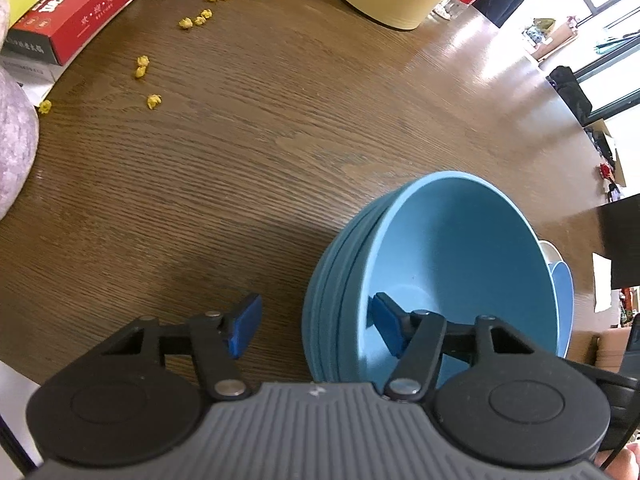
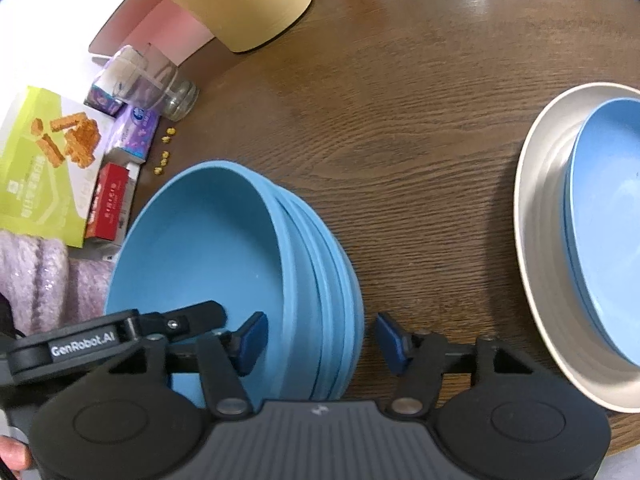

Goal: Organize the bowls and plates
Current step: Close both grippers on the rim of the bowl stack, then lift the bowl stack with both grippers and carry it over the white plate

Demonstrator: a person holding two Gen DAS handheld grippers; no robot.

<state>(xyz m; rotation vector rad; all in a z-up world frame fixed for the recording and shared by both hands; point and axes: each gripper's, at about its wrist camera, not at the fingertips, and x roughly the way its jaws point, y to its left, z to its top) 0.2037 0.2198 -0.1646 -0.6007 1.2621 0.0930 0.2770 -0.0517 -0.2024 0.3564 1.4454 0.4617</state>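
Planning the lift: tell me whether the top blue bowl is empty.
Empty: the top blue bowl shows only bare blue inside, apart from gripper fingers straddling its wall.

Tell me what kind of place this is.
Probably a dining table in a lived-in home: a round dark wooden table with stacked blue bowls, snack boxes and a glass jar pushed to its edge.

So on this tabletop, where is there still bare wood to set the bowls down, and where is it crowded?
Widest bare patch: the table between the stack of blue bowls, the tan container and the white plate. More free wood lies between the stack and the yellow crumbs. Crowded: the edge with the boxes and glass jar.
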